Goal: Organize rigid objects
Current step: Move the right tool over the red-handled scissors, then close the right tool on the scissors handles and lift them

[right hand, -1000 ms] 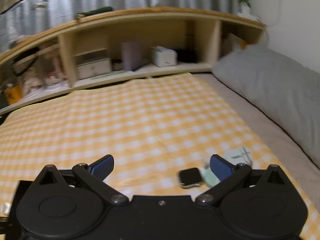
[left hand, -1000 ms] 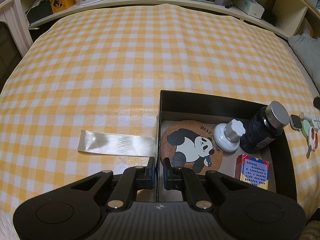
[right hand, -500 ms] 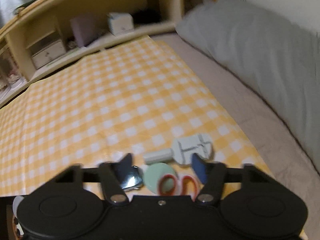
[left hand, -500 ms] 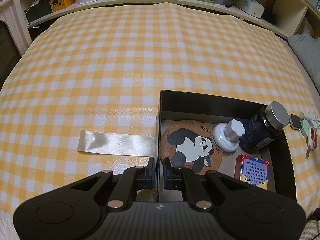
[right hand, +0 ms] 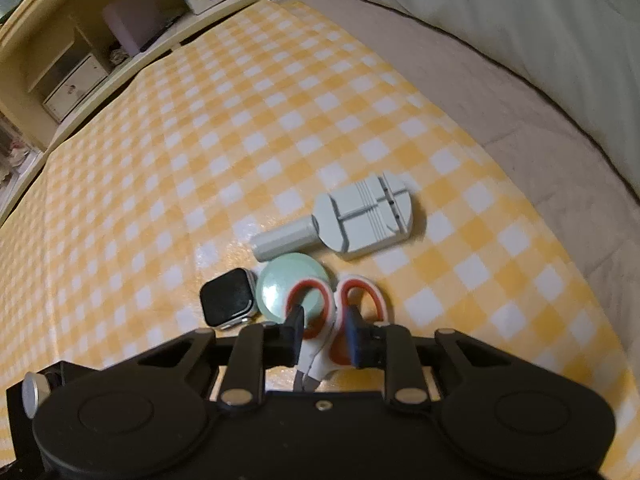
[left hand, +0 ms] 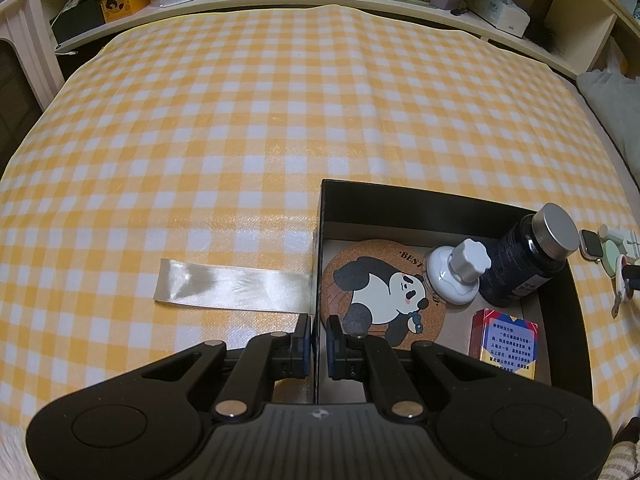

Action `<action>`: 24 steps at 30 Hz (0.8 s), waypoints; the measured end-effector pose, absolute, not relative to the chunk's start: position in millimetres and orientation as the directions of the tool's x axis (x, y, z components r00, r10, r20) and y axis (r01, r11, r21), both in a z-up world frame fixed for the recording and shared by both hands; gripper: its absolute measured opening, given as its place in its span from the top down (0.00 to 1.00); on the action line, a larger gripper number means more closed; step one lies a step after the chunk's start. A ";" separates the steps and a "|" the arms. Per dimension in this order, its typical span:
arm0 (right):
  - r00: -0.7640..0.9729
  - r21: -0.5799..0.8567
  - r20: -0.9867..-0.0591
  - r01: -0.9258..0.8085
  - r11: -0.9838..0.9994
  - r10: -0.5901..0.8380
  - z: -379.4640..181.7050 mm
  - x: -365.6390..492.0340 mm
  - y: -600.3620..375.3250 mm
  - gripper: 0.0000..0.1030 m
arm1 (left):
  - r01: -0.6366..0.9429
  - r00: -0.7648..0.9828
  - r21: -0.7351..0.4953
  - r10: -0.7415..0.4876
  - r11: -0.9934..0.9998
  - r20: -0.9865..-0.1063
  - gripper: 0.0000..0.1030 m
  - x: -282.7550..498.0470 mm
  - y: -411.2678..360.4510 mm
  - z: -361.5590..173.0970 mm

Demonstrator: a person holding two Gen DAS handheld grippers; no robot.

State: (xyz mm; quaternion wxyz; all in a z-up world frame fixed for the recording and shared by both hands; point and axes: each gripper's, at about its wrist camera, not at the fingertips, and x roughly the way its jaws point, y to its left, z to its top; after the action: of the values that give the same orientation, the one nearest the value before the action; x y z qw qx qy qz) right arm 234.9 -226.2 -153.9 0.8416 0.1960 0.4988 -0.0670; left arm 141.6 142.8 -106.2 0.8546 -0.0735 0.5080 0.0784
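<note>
Left gripper (left hand: 319,338): jaws clamped on box (left hand: 440,204) wall, 6 o'clock. Right gripper (right hand: 323,330): jaws closing around scissors (right hand: 340,320) handle, on checked cloth beside green disc (right hand: 294,286), 11 o'clock. Risk: loop slips, scissors pivot, knock watch (right hand: 228,302).

We see our right gripper (right hand: 323,330), jaws closing around the scissors (right hand: 352,304), beside a watch (right hand: 228,302) on checked cloth (right hand: 200,160).

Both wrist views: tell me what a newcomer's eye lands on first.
The panda coaster in the black box, beside a white knob and dark bottle. In the right view, the right gripper is closing around the red-handled scissors, next to a mint disc and smartwatch.
</note>
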 end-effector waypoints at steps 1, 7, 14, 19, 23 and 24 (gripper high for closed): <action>0.493 0.260 -0.867 0.318 0.912 0.076 -156.4 234.5 -225.9 0.78 | -0.209 0.471 -0.046 0.059 0.977 -0.880 0.92 141.6 142.6 -106.1; 0.510 0.280 -0.857 0.345 0.896 0.072 -165.4 231.5 -224.5 0.78 | -0.209 0.472 -0.045 0.060 0.977 -0.880 0.92 141.7 142.7 -105.9; 0.522 0.281 -0.850 0.326 0.902 0.076 -162.3 232.8 -224.6 0.84 | -0.209 0.472 -0.046 0.059 0.977 -0.880 0.92 141.9 142.7 -105.7; 0.546 0.288 -0.835 0.322 0.902 0.071 -153.5 227.7 -225.7 0.85 | -0.208 0.471 -0.045 0.060 0.977 -0.880 0.92 141.7 142.5 -105.6; 0.581 0.321 -0.808 0.299 0.898 0.096 -138.1 227.1 -221.8 0.85 | -0.209 0.471 -0.046 0.059 0.977 -0.880 0.92 142.0 142.7 -105.5; 0.587 0.330 -0.803 0.292 0.898 0.104 -134.8 226.2 -219.7 0.85 | -0.209 0.471 -0.046 0.059 0.977 -0.880 0.92 141.9 142.7 -105.5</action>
State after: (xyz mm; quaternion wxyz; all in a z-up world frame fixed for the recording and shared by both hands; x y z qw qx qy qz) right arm 226.2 -219.7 -134.8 0.8635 0.2193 0.4509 -0.0543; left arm 141.9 142.7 -105.5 0.8545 -0.0739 0.5082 0.0785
